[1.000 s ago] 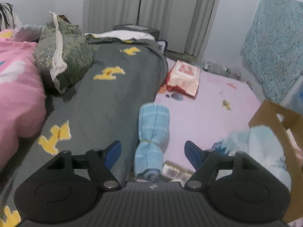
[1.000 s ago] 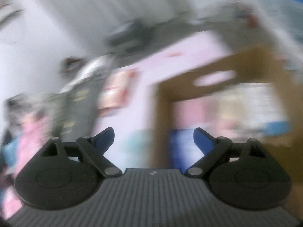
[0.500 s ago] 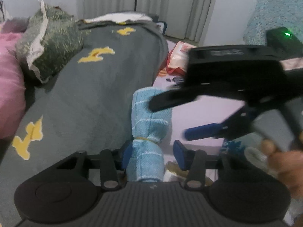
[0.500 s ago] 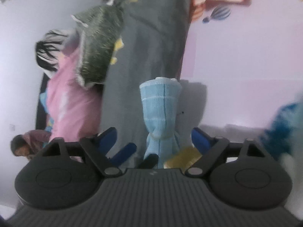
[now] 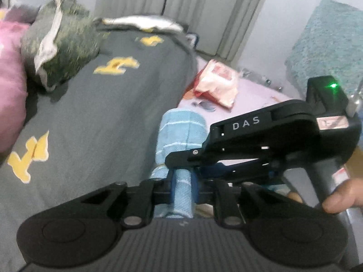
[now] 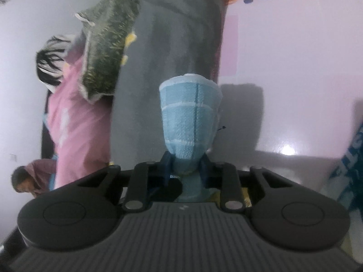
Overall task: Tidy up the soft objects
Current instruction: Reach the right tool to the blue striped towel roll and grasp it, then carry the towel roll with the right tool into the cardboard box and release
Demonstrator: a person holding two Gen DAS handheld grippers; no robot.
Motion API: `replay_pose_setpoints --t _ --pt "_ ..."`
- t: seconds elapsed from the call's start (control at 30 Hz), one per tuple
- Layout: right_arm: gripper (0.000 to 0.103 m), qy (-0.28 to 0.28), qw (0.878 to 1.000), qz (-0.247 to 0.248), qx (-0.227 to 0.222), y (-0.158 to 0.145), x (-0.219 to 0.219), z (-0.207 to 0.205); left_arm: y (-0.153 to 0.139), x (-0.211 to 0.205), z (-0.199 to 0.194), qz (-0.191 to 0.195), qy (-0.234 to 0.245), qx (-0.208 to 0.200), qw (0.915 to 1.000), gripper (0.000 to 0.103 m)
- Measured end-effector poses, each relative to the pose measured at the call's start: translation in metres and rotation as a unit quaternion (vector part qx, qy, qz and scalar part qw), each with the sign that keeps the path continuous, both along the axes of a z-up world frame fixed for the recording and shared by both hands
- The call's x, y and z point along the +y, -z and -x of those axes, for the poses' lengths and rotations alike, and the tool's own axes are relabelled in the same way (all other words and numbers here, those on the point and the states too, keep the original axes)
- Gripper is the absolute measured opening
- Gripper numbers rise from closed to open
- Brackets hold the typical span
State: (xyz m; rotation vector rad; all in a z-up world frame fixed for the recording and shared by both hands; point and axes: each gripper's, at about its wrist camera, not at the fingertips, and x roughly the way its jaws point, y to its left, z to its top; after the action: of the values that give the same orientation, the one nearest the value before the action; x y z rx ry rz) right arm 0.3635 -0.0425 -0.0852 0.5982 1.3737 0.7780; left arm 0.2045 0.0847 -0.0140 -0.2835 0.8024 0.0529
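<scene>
Thing in hand: a rolled light-blue checked towel (image 5: 181, 133), bound round its waist by a thin band; it stands in the lower middle of the left wrist view and dead centre of the right wrist view (image 6: 190, 122).
Where it lies: along the seam between the dark grey blanket with yellow shapes (image 5: 109, 117) and the pale pink sheet (image 6: 295, 56), its fat end pointing away toward the upper part of both frames.
Left gripper (image 5: 185, 190): its jaws have just been closing and are now pinched on the narrow near end of the towel, which fills the gap between the blue pads.
Right gripper (image 6: 185, 168): its jaws have also just been closing; they are clamped on the towel's cinched neck, the cloth bulging out above the pads. In the left wrist view its black body enters from the right of the frame and crosses the towel just above the left one's pads.
Feel, as judged: light, soft, squashy; not fragile and not slippery, since terry cloth bites well against rubber pads.
Weak point: the roll has no stiffness, so the free fat end will likely droop or bend if lifted by the neck alone.
Best hold: the banded waist, where the cloth is densest; pulling the two grips apart could loosen the roll.
Nearby: a green patterned pillow (image 5: 59, 45) at upper left, well apart.
</scene>
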Motion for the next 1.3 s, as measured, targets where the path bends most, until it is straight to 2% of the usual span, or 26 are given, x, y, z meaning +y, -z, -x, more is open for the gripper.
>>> replay_pose_setpoints --t 0.17,0.33,0.47,0.57,0.63,0.73,0.83,0.9,1.1,1.17,1.23,1.3 --pt "0.022 0.013 0.998 -0.05 -0.022 -0.032 -0.027 0.012 -0.038 -0.026 0.014 0.008 0.041 -0.044 0.9981 0.017" --pt "0.022 0.047 0.995 -0.073 -0.056 -0.066 -0.091 0.028 -0.067 -0.053 0.028 0.041 0.095 -0.096 0.9899 0.057" --pt "0.022 0.091 0.989 -0.051 -0.102 -0.097 -0.171 0.042 -0.067 -0.068 0.029 0.035 0.111 -0.097 0.9884 0.064" --pt "0.021 0.128 0.98 -0.002 -0.154 -0.122 -0.243 0.059 -0.055 -0.071 0.028 0.032 0.106 -0.077 0.9909 0.075" --pt "0.022 0.155 0.969 0.044 -0.187 -0.138 -0.289 0.071 -0.047 -0.069 0.03 0.033 0.098 -0.07 0.9922 0.083" --pt "0.022 0.19 0.946 0.131 -0.226 -0.153 -0.349 0.089 -0.037 -0.062 0.036 0.032 0.083 -0.056 0.9945 0.087" --pt "0.023 0.202 0.916 0.234 -0.254 -0.157 -0.387 0.103 -0.028 -0.051 0.038 0.045 0.064 -0.037 0.9962 0.088" --pt "0.024 0.198 0.899 0.294 -0.256 -0.15 -0.4 0.107 -0.024 -0.043 0.042 0.059 0.052 -0.03 0.9964 0.089" --pt "0.027 0.16 0.871 0.411 -0.214 -0.087 -0.409 0.094 -0.026 -0.027 0.06 0.066 0.026 -0.038 0.9967 0.09" --pt "0.033 0.159 0.869 0.419 -0.209 -0.076 -0.406 0.093 -0.028 -0.022 0.067 0.061 0.02 -0.047 0.9969 0.092" --pt "0.053 0.167 0.875 0.4 -0.216 -0.077 -0.406 0.098 -0.028 -0.017 0.074 0.054 0.01 -0.054 0.997 0.092" --pt "0.058 0.179 0.872 0.394 -0.229 -0.085 -0.405 0.106 -0.027 -0.01 0.081 0.053 0.0 -0.058 0.9969 0.092"
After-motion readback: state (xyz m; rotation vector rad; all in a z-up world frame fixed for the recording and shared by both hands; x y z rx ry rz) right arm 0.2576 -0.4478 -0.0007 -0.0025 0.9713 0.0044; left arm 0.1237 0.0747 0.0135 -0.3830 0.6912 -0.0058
